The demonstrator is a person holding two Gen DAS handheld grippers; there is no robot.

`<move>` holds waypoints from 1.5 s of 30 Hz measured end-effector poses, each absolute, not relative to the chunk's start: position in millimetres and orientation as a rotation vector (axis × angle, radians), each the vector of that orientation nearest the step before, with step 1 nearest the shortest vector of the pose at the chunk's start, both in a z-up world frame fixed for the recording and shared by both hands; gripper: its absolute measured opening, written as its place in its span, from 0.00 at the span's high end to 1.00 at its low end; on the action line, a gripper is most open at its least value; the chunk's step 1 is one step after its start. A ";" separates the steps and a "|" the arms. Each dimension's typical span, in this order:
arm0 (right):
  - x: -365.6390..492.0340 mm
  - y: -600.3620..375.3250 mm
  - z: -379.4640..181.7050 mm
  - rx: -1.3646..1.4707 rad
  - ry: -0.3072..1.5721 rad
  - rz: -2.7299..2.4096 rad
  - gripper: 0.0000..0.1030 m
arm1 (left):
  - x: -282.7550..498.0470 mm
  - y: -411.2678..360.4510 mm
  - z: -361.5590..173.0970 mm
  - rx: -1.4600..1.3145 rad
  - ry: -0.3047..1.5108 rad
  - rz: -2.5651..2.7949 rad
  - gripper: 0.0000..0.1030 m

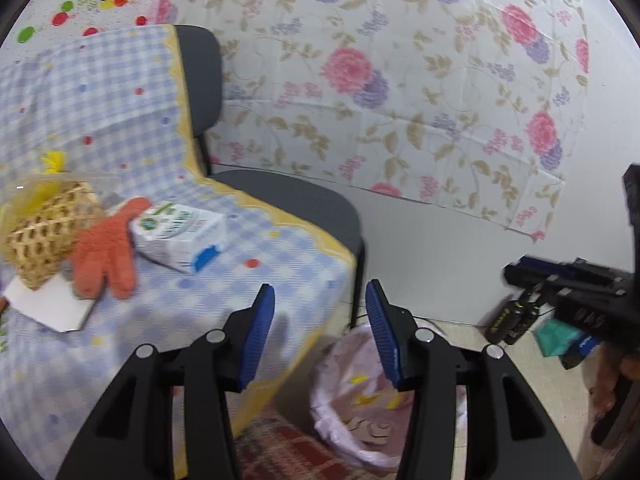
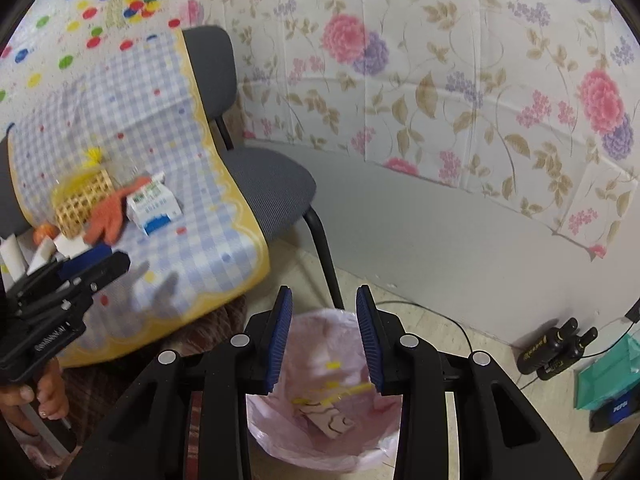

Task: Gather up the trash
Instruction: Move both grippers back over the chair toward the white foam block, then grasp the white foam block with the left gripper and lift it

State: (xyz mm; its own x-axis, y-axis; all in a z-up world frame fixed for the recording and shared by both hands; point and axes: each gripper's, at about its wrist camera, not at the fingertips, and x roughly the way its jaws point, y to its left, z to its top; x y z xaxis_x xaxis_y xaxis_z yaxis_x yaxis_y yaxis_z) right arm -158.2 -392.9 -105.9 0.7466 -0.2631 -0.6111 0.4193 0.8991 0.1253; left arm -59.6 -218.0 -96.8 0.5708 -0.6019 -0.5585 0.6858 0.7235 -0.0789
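A bin lined with a pink bag (image 1: 334, 364) stands on the floor beside the checked tablecloth (image 1: 200, 312). Wrapper scraps (image 2: 330, 420) lie inside it. My left gripper (image 1: 320, 292) hangs open over the table's corner and the bin's edge, with nothing between its blue pads. My right gripper (image 2: 323, 292) is open right above the pink-bag bin (image 2: 280, 446), also empty. On the cloth lie a white carton (image 1: 180, 236), an orange glove (image 1: 106, 258) and a wicker basket (image 1: 48, 232) in yellow wrap.
A grey chair (image 2: 268, 184) stands behind the table against a floral wall covering. Black bottles (image 2: 556, 348), a cable and a teal bag (image 2: 604, 376) sit on the floor at right. A white sheet (image 1: 48, 306) lies under the basket.
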 end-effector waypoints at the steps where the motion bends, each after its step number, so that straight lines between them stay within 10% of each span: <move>1: -157.4 -389.1 -97.9 0.267 0.603 -0.366 0.65 | -56.5 -209.8 -95.0 0.151 0.599 -0.739 0.55; 24: -7.7 -282.7 -55.1 0.141 0.514 -0.043 0.59 | 25.0 -3.3 -66.4 0.028 0.592 -0.106 0.45; 31: 34.8 -266.2 -63.2 0.128 0.541 -0.006 0.32 | 53.9 46.2 -76.0 -0.004 0.626 0.038 0.23; 45: 83.9 -237.8 -79.1 0.077 0.589 0.037 0.30 | 121.4 84.5 -121.3 -0.137 0.827 0.163 0.16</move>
State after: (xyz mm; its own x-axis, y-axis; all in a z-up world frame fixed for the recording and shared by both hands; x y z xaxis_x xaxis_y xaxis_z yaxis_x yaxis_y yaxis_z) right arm 83.9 -237.8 -79.1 0.8309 0.0566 -0.5536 -0.0127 0.9965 0.0828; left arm 121.4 84.5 -121.3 0.6661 0.0902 -0.7404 -0.1970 0.9787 -0.0580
